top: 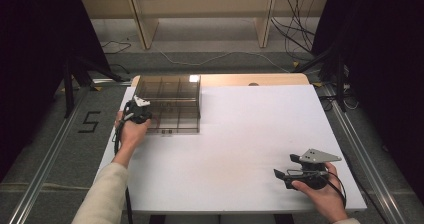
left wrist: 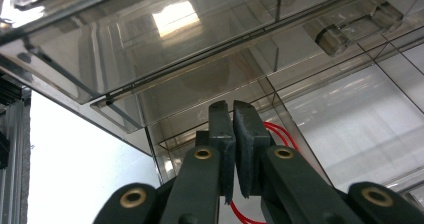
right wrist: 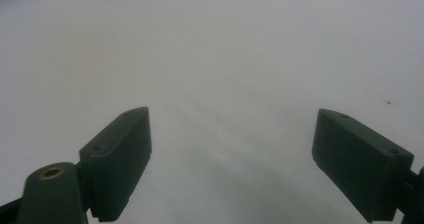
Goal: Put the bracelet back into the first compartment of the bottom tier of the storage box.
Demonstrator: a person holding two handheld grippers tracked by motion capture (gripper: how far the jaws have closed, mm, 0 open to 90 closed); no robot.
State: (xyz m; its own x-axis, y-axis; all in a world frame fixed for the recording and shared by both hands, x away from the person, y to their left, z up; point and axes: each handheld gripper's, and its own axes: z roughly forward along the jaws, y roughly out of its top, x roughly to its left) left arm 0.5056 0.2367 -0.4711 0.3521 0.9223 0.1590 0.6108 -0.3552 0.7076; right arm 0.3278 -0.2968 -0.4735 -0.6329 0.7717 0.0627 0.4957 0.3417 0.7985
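Work centres on a clear, smoke-tinted box (top: pixel 170 104) with inner dividers, standing at the far left of the white table (top: pixel 240 149). The left gripper (top: pixel 140 110) sits against the box's left side, its lid (left wrist: pixel 150 49) raised above; in the left gripper view the jaws are pressed together, and a red band (left wrist: pixel 280 134) shows just behind them, though whether it is pinched cannot be told. The right gripper (top: pixel 286 176) rests near the table's front right corner, well apart from the box, jaws spread wide and holding nothing. The step in hand looks like work inside a left compartment; the next move likely calls for a steady lift clear of the lid edge, or a release
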